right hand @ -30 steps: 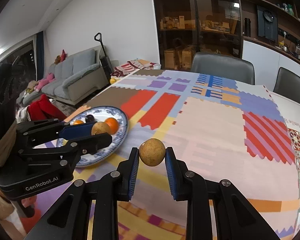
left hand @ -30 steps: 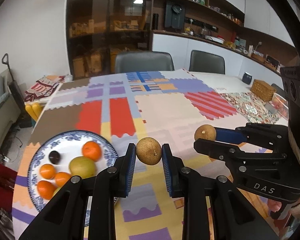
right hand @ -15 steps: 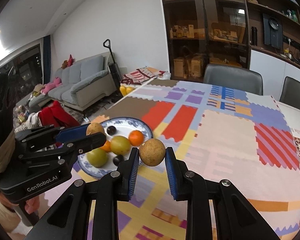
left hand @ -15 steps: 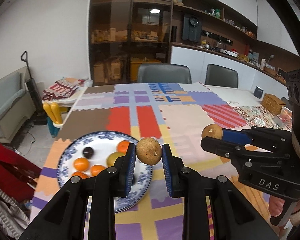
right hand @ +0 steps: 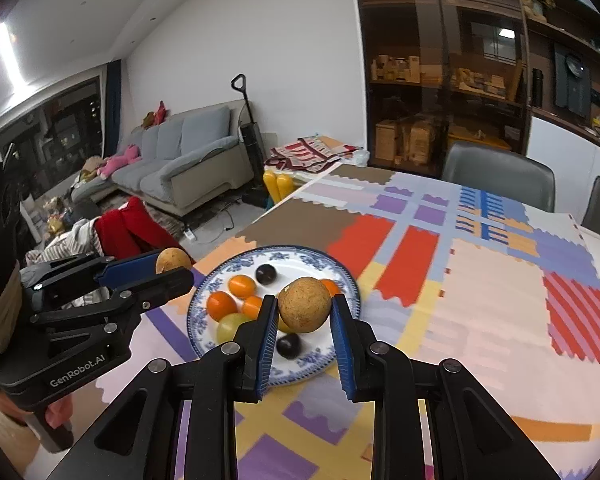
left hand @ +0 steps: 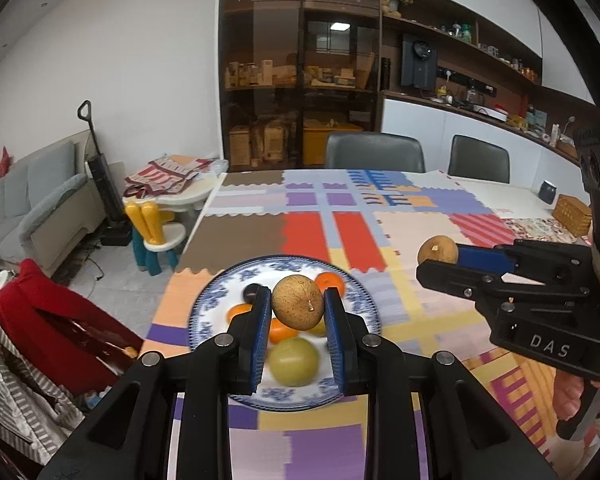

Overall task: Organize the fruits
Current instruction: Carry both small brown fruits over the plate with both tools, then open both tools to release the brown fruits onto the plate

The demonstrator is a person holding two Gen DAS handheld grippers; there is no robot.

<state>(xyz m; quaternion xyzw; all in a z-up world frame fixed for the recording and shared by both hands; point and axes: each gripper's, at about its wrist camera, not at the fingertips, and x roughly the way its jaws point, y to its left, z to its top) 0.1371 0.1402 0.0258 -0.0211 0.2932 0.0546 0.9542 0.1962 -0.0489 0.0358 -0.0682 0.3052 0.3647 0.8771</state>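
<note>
Where the held fruit blocks the view, part of the plate (left hand: 204, 304) on the bench (right hand: 500, 300) is hidden; it holds oranges (right hand: 221, 306), a green fruit (left hand: 294, 361) and dark plums (right hand: 266, 273). Above the plate, the left gripper (left hand: 297, 308) fingers clamp a brown fruit (left hand: 297, 307); the right gripper (right hand: 305, 311) clamps another brown fruit (right hand: 304, 310).

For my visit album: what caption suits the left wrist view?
Left gripper holds a brown fruit above the blue-patterned plate of fruit.

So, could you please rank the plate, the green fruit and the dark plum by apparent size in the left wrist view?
1. plate
2. green fruit
3. dark plum

The green fruit lies nearer the camera, but the gap looks real.
</note>
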